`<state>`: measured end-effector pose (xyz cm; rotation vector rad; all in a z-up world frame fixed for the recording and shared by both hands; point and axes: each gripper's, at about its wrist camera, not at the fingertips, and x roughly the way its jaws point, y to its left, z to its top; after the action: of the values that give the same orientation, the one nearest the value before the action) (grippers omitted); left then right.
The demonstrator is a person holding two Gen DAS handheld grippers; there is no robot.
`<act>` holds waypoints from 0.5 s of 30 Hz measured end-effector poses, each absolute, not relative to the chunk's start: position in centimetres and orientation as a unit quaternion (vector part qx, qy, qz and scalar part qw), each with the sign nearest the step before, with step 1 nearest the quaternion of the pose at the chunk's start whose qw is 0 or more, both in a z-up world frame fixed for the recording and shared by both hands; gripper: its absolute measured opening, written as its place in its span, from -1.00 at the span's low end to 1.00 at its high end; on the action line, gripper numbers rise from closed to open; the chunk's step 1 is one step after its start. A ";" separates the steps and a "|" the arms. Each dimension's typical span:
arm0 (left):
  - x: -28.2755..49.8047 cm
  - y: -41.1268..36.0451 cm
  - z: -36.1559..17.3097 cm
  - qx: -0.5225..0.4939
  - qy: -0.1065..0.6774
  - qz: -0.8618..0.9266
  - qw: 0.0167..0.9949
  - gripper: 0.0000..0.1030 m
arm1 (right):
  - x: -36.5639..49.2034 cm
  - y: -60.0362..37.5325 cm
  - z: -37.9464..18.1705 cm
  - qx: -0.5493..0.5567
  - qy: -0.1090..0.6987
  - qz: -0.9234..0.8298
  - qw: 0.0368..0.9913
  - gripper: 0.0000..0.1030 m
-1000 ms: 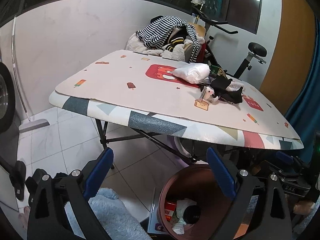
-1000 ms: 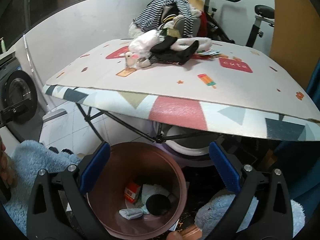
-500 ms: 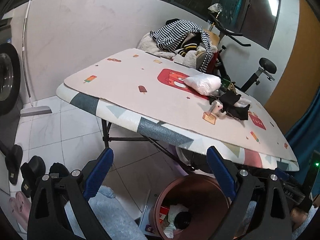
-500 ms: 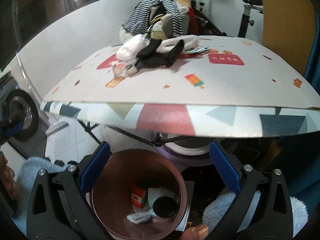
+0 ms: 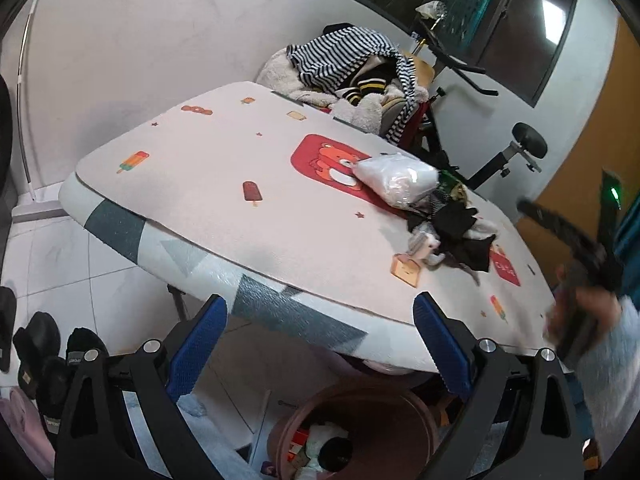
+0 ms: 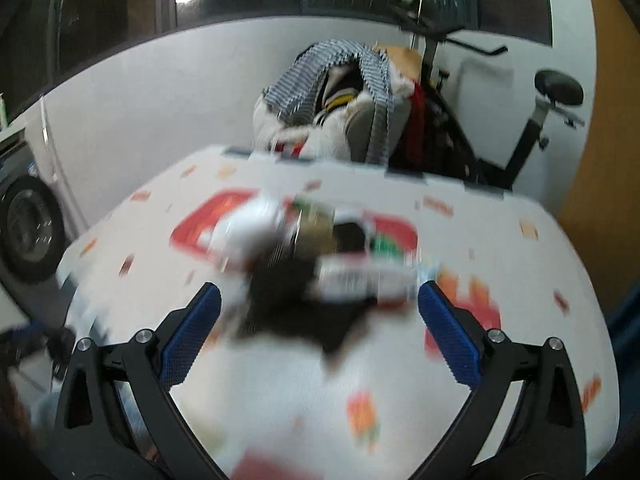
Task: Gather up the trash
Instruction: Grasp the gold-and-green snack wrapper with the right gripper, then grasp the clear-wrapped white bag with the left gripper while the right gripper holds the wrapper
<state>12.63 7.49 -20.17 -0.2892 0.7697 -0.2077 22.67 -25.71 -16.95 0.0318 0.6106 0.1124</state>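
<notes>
Now both tongs, left (image 5: 320,340) and right (image 6: 318,332), gape wide and empty, the right over the blurred trash pile (image 6: 320,264).

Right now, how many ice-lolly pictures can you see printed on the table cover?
3 clear ones: a striped lolly at the far-left edge, a brown one mid-cover, and a small one at the near-right edge. The rubbish pile may hide more.
</notes>
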 end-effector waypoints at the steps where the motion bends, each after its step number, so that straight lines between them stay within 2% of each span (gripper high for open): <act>1: 13.0 7.6 -20.4 -0.145 0.376 -0.100 0.910 0.77 | 24.2 -25.7 -17.1 0.023 0.303 0.063 0.951 0.88; 4: 14.1 7.8 -21.0 -0.156 0.388 -0.102 0.903 0.64 | 29.5 -25.8 -18.7 0.058 0.334 0.085 0.937 0.60; 9: 15.1 7.5 -21.2 -0.154 0.390 -0.104 0.902 0.62 | 33.7 -25.6 -20.7 0.074 0.368 0.069 0.924 0.40; 10: 15.4 7.5 -21.2 -0.156 0.391 -0.105 0.901 0.62 | 34.2 -25.5 -21.1 0.071 0.380 0.058 0.920 0.19; 11: 15.5 7.4 -21.2 -0.157 0.392 -0.107 0.900 0.62 | 34.6 -25.5 -21.6 0.070 0.395 0.053 0.914 -0.14; 13: 16.0 6.9 -21.2 -0.153 0.393 -0.112 0.900 0.62 | 34.3 -25.7 -21.8 0.078 0.405 0.049 0.910 -0.31; 15: 17.0 6.2 -21.2 -0.153 0.404 -0.119 0.894 0.62 | 33.2 -26.2 -21.2 0.091 0.389 0.050 0.915 -0.34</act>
<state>16.99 6.17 -21.17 -0.3168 0.8382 -0.2460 33.23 -26.19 -21.21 0.1882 0.8013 0.1038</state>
